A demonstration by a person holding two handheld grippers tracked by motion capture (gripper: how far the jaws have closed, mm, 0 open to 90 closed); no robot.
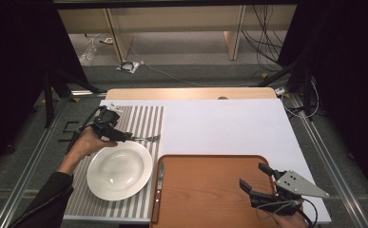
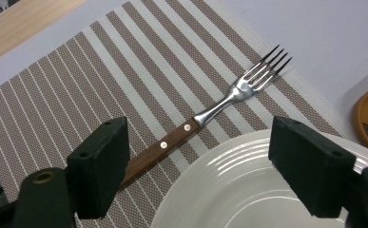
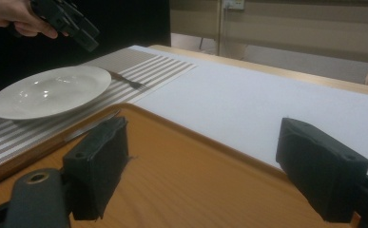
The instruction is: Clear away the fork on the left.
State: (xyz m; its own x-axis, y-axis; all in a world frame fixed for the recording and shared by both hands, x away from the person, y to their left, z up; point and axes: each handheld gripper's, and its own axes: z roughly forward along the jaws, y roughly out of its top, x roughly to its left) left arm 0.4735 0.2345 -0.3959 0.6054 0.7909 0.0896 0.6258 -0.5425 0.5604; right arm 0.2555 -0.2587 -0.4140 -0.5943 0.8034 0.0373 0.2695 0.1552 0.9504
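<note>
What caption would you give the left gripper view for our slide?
Open left claw above a fork lying on the striped mat beside a white plate.

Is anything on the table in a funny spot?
The wooden-handled fork lies slanted on the striped placemat beyond the white plate, not beside it. The wooden-handled knife sits on the brown tray's left edge.

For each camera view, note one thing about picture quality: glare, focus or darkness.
High view: dark at both sides, with the white plate brightest and a soft sheen in its bowl. Left gripper view: the fork is sharp and its neck glints, while the left tool close to the lens looks softer. Right gripper view: the orange tray shows a dull sheen, and the background is blurred.
</note>
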